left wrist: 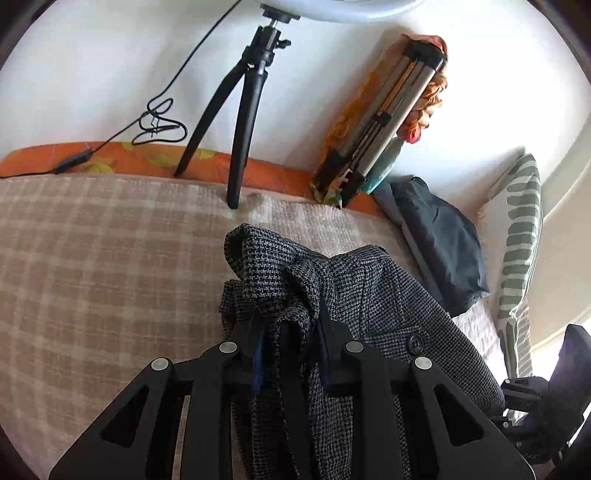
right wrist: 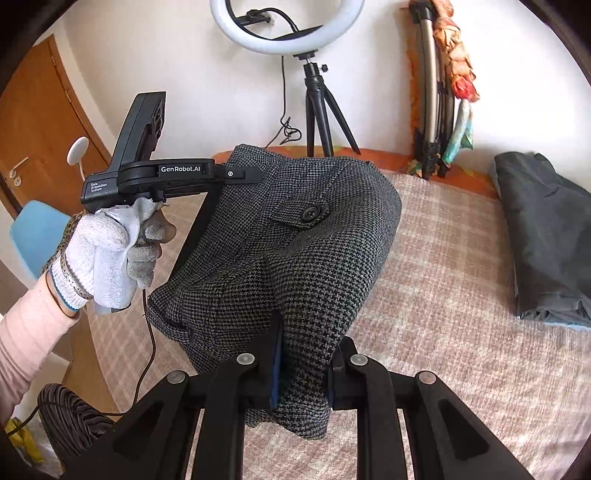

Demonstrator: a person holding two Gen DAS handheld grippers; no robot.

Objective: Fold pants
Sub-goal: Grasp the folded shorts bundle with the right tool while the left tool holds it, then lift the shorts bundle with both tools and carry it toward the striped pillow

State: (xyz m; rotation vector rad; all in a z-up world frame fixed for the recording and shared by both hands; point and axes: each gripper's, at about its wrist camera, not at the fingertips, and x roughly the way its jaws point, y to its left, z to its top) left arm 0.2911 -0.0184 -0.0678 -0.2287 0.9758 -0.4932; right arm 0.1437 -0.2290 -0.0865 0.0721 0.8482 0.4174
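The pants [left wrist: 369,295] are dark grey houndstooth with a buttoned pocket flap [right wrist: 312,214]. They hang bunched between both grippers above the checked bed cover [left wrist: 103,258]. My left gripper [left wrist: 290,332] is shut on a gathered fold of the pants. It also shows in the right wrist view [right wrist: 236,173], held by a gloved hand [right wrist: 110,247] at the pants' far left edge. My right gripper [right wrist: 304,354] is shut on the near edge of the pants [right wrist: 295,258]. Part of its body shows at the lower right of the left wrist view [left wrist: 546,391].
A ring light [right wrist: 288,29] on a black tripod [left wrist: 240,122] stands at the bed's far edge. A folded metal stand [left wrist: 391,122] leans on the wall. A dark folded garment [right wrist: 546,236] and a striped pillow [left wrist: 517,251] lie at the right. A door [right wrist: 40,129] is at the left.
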